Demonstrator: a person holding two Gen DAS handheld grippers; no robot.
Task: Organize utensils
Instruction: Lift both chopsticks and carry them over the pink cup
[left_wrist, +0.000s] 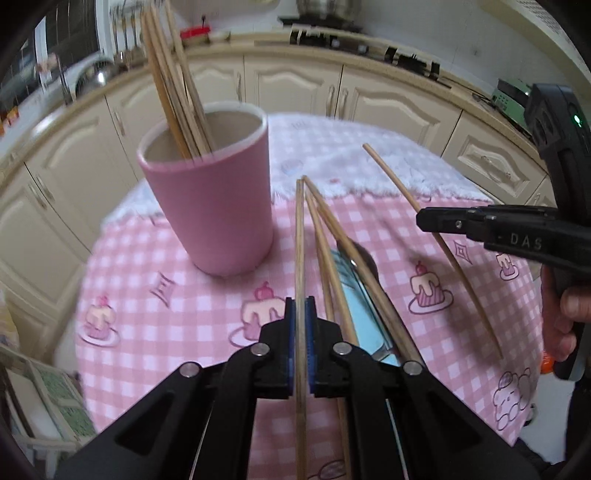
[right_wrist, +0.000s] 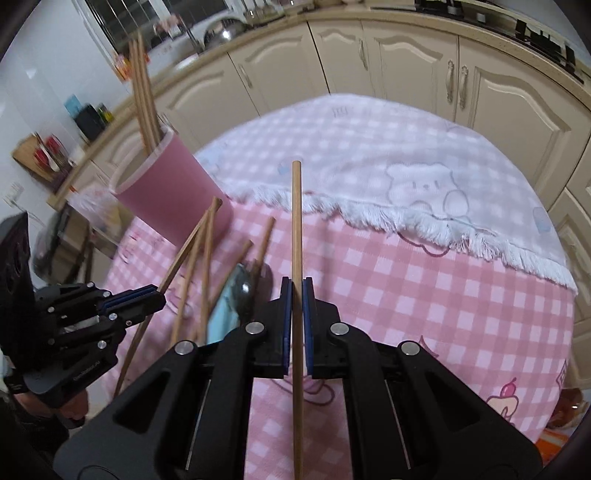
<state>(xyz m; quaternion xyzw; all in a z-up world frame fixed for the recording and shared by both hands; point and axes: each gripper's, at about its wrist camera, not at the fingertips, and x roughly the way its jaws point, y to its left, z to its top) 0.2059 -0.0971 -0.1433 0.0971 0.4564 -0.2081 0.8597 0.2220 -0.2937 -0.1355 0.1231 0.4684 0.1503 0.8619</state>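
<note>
A pink cup (left_wrist: 210, 206) stands on the table and holds several wooden chopsticks (left_wrist: 173, 85); it also shows in the right wrist view (right_wrist: 173, 195). My left gripper (left_wrist: 300, 306) is shut on one chopstick (left_wrist: 300, 236), held above the table right of the cup. My right gripper (right_wrist: 296, 288) is shut on another chopstick (right_wrist: 296, 206), and it shows in the left wrist view (left_wrist: 432, 221) with that chopstick (left_wrist: 406, 195). Several loose chopsticks (left_wrist: 332, 236) and a metal spoon (left_wrist: 360, 258) lie on a light blue item (left_wrist: 362, 317).
The round table has a pink checked cloth (right_wrist: 443, 295) with a white fringed cloth (right_wrist: 369, 155) over its far half. Cream kitchen cabinets (left_wrist: 295, 81) and a countertop curve behind the table. A sink (left_wrist: 92, 74) is at the far left.
</note>
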